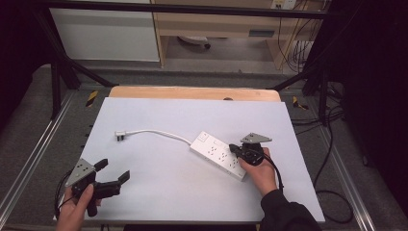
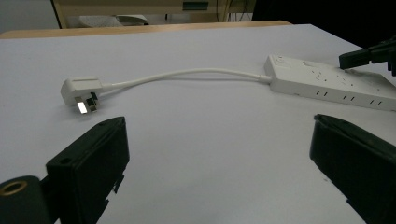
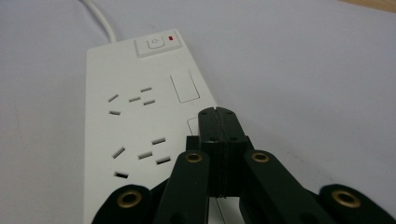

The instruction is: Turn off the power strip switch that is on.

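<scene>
A: Over the power strip [image 1: 219, 155], at its near-right end, what are the right gripper's [image 3: 217, 113] jaws doing?

B: They are clenched, pressed flat together with nothing between them. In the right gripper view the tips sit just above the strip's top face, beside a blank rectangular panel. Whether they actually touch the plastic I cannot tell; the jaws cover that spot.

A: And the hand behind it?

B: The right hand [image 1: 260, 172] wraps the gripper body from the near side of the strip, a dark sleeve [image 1: 284, 211] running off the bottom edge. The grey plate [image 1: 255, 138] sits on top.

A: What of the strip itself?

B: It lies diagonally on the white sheet [image 1: 159, 110], with the switch [image 3: 154, 44] and a small red mark at the far end. The socket nearest the camera is cut off by the gripper's linkage.

A: The other side?

B: Well to the left of the strip and nearer the person, the left gripper [image 1: 111, 171] has its jaws spread wide, holding nothing. In its own view both jaws are cut by the frame edges. The left hand [image 1: 77, 208] is partly out of frame.

A: Anything between them?

B: The white cable [image 2: 182, 74] curves away from the strip's far end to the plug [image 2: 80, 92], lying on its side, left of the strip. Its pins glare too brightly to count.
</scene>
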The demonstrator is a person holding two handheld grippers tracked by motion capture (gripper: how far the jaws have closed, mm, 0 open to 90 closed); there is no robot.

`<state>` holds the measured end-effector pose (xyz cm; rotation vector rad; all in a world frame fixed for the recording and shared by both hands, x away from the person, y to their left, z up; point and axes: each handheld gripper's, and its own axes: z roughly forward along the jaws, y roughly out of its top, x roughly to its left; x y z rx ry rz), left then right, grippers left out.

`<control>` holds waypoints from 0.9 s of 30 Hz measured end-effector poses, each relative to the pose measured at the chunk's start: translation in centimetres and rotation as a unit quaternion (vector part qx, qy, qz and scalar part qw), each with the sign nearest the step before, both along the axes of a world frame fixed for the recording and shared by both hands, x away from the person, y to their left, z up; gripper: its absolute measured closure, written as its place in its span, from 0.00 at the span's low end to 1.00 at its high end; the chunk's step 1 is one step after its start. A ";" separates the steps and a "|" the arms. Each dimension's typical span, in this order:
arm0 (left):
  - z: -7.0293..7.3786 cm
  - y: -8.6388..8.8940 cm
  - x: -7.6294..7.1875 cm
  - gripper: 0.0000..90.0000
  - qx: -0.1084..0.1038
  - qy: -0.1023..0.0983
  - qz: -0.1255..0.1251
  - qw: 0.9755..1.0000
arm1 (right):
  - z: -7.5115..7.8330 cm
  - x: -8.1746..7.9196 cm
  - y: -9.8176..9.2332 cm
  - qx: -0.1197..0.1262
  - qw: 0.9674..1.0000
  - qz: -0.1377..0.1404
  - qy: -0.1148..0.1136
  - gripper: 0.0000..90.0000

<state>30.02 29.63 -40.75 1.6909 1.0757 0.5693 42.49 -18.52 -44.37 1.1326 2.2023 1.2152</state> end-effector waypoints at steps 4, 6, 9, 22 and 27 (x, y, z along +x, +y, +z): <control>0.0 0.0 0.0 0.05 0.000 0.000 0.000 1.000 | 0.0 0.0 0.0 0.000 1.000 -0.001 -0.001 1.00; 0.0 0.0 0.0 0.05 0.001 0.000 0.000 1.000 | 0.0 0.0 0.0 0.000 1.000 0.000 -0.001 1.00; 0.0 0.0 0.0 0.05 0.000 0.000 0.000 1.000 | -0.1 0.0 0.0 0.000 1.000 -0.002 0.001 1.00; 0.0 0.0 0.0 0.05 0.001 0.000 0.000 1.000 | -0.2 -0.1 -0.2 0.001 1.000 -0.005 0.006 1.00; 0.0 0.0 0.0 0.05 0.001 0.000 0.000 1.000 | -0.2 0.0 -0.1 0.003 1.000 -0.005 0.006 1.00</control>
